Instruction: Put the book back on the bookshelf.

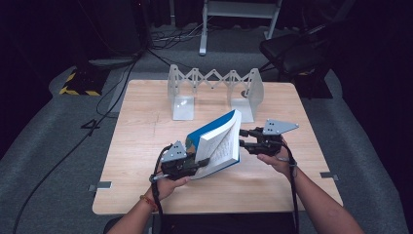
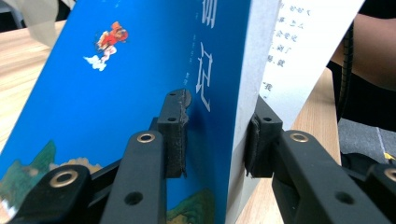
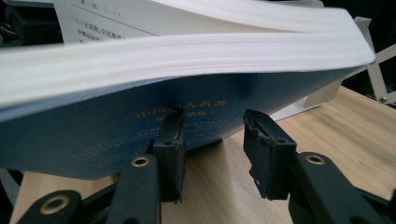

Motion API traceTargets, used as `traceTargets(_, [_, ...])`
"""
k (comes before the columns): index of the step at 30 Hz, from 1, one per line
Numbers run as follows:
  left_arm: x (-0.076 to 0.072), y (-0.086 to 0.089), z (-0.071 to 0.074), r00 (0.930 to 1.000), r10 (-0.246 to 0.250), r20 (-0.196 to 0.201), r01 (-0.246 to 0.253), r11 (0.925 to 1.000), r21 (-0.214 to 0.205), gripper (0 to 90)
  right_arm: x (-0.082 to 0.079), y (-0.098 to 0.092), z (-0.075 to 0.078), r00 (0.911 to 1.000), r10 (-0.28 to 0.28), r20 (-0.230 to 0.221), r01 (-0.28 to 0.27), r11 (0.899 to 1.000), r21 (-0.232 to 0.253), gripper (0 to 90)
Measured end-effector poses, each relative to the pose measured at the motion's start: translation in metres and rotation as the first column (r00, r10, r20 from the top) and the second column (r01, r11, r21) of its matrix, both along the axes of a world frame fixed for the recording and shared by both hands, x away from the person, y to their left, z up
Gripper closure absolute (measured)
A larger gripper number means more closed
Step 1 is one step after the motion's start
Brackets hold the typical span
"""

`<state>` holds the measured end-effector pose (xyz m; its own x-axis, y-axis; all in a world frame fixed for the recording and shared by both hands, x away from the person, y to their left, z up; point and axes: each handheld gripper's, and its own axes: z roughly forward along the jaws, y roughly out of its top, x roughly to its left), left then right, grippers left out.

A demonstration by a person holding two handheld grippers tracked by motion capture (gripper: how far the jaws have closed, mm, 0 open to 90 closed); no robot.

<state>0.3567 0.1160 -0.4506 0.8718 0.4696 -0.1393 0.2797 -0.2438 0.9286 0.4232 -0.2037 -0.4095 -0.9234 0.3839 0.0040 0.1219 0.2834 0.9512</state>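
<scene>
A thick book (image 1: 216,141) with a blue cover stands tilted above the wooden table (image 1: 141,136), partly fanned so that printed pages show. My left gripper (image 1: 197,163) clamps its lower corner: in the left gripper view the pads of the left gripper (image 2: 217,135) press on the blue cover and on the page block of the book (image 2: 140,70). My right gripper (image 1: 242,139) sits at the book's right edge. In the right gripper view the right gripper (image 3: 212,140) stands open beneath the blue back cover of the book (image 3: 187,60), with bare table between the jaws.
A white expanding book rack (image 1: 214,85) stands at the table's far edge, and one of its end plates (image 3: 317,98) shows behind the book. A dark chair (image 1: 292,51) and floor cables (image 1: 117,87) lie beyond the table.
</scene>
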Motion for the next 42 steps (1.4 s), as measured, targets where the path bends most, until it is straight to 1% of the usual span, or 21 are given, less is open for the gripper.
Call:
traceTargets(3, [0.008, -0.007, 0.0, 0.9997, -0.022, -0.001, 0.022, 0.9997, -0.013, 65.5, 0.003, -0.005, -0.001, 0.9998, -0.017, -0.005, 0.017, 1.0, 0.012, 62.7])
traceTargets(5, [0.015, -0.014, 0.0, 0.9987, -0.05, -0.003, 0.05, 0.9984, -0.026, 65.4, 0.002, -0.009, 0.0, 0.9992, -0.038, 0.009, 0.038, 0.999, 0.014, 64.6])
traceTargets(7, [0.021, -0.022, 0.0, 0.9974, -0.071, -0.008, 0.071, 0.9962, -0.05, 65.2, 0.003, -0.017, 0.002, 0.9991, -0.043, 0.006, 0.043, 0.999, 0.03, 64.6])
traceTargets(13, [0.033, -0.05, 0.004, 0.9905, -0.137, 0.015, 0.137, 0.9893, -0.049, 64.8, 0.001, -0.039, 0.014, 0.9963, -0.077, 0.037, 0.076, 0.996, 0.038, 64.6])
traceTargets(14, [0.033, -0.05, 0.004, 0.9905, -0.137, 0.015, 0.137, 0.9893, -0.049, 64.6, 0.001, -0.039, 0.014, 0.9963, -0.077, 0.037, 0.076, 0.996, 0.038, 64.6])
traceTargets(15, [0.035, -0.059, 0.005, 0.9862, -0.165, 0.009, 0.166, 0.9838, -0.069, 64.1, -0.001, -0.047, 0.018, 0.9951, -0.086, 0.048, 0.084, 0.995, 0.045, 65.7])
traceTargets(16, [0.036, -0.063, 0.006, 0.9844, -0.176, 0.012, 0.176, 0.9817, -0.073, 64.0, -0.002, -0.05, 0.019, 0.9945, -0.089, 0.055, 0.086, 0.995, 0.044, 65.7])
traceTargets(18, [0.036, -0.066, 0.006, 0.9841, -0.177, 0.014, 0.178, 0.9809, -0.079, 63.9, -0.005, -0.054, 0.023, 0.993, -0.098, 0.065, 0.096, 0.994, 0.042, 65.8])
traceTargets(19, [0.037, -0.07, 0.005, 0.9824, -0.186, 0.015, 0.187, 0.9781, -0.091, 63.9, -0.006, -0.057, 0.024, 0.9929, -0.101, 0.064, 0.098, 0.994, 0.048, 66.2])
traceTargets(23, [0.037, -0.068, 0.007, 0.982, -0.188, 0.02, 0.189, 0.9785, -0.083, 63.7, -0.01, -0.059, 0.026, 0.9912, -0.105, 0.081, 0.103, 0.994, 0.03, 66.2])
traceTargets(24, [0.035, -0.067, 0.008, 0.9835, -0.179, 0.025, 0.181, 0.9803, -0.08, 63.3, -0.013, -0.055, 0.027, 0.9907, -0.102, 0.09, 0.102, 0.995, 0.005, 64.2])
traceTargets(26, [0.034, -0.063, 0.01, 0.9849, -0.168, 0.04, 0.171, 0.9822, -0.078, 63.3, -0.015, -0.049, 0.026, 0.992, -0.086, 0.093, 0.087, 0.996, -0.016, 59.5])
traceTargets(27, [0.032, -0.057, 0.013, 0.9858, -0.157, 0.058, 0.161, 0.9847, -0.067, 63.4, -0.017, -0.044, 0.023, 0.9915, -0.079, 0.104, 0.084, 0.995, -0.045, 58.6])
traceTargets(29, [0.03, -0.054, 0.015, 0.9867, -0.149, 0.065, 0.152, 0.9873, -0.045, 63.3, -0.019, -0.037, 0.02, 0.9913, -0.073, 0.109, 0.081, 0.994, -0.068, 57.8])
traceTargets(31, [0.029, -0.05, 0.016, 0.9867, -0.143, 0.077, 0.145, 0.9889, -0.03, 62.0, -0.02, -0.029, 0.015, 0.9921, -0.072, 0.102, 0.08, 0.994, -0.073, 55.3])
traceTargets(33, [0.026, -0.046, 0.019, 0.9862, -0.138, 0.091, 0.139, 0.9903, 0.001, 59.6, -0.02, -0.025, 0.011, 0.9941, -0.064, 0.088, 0.07, 0.995, -0.068, 54.2])
traceTargets(34, [0.024, -0.044, 0.02, 0.9847, -0.141, 0.102, 0.139, 0.9899, 0.03, 58.2, -0.02, -0.023, 0.01, 0.994, -0.065, 0.088, 0.071, 0.995, -0.071, 54.1])
traceTargets(36, [0.021, -0.041, 0.021, 0.982, -0.155, 0.109, 0.146, 0.9858, 0.083, 54.2, -0.02, -0.017, 0.007, 0.9942, -0.064, 0.086, 0.071, 0.994, -0.081, 53.8])
traceTargets(39, [0.014, -0.038, 0.021, 0.9818, -0.164, 0.096, 0.153, 0.9819, 0.111, 50.4, -0.022, -0.009, 0.004, 0.9948, -0.042, 0.092, 0.052, 0.994, -0.101, 52.0])
traceTargets(40, [0.012, -0.038, 0.02, 0.9819, -0.167, 0.09, 0.154, 0.9795, 0.129, 47.5, -0.023, -0.006, 0.004, 0.9947, -0.036, 0.096, 0.046, 0.993, -0.105, 52.0])
traceTargets(42, [0.007, -0.039, 0.019, 0.9822, -0.17, 0.079, 0.156, 0.9747, 0.16, 37.0, -0.024, -0.003, 0.003, 0.9953, -0.025, 0.094, 0.034, 0.994, -0.102, 51.8])
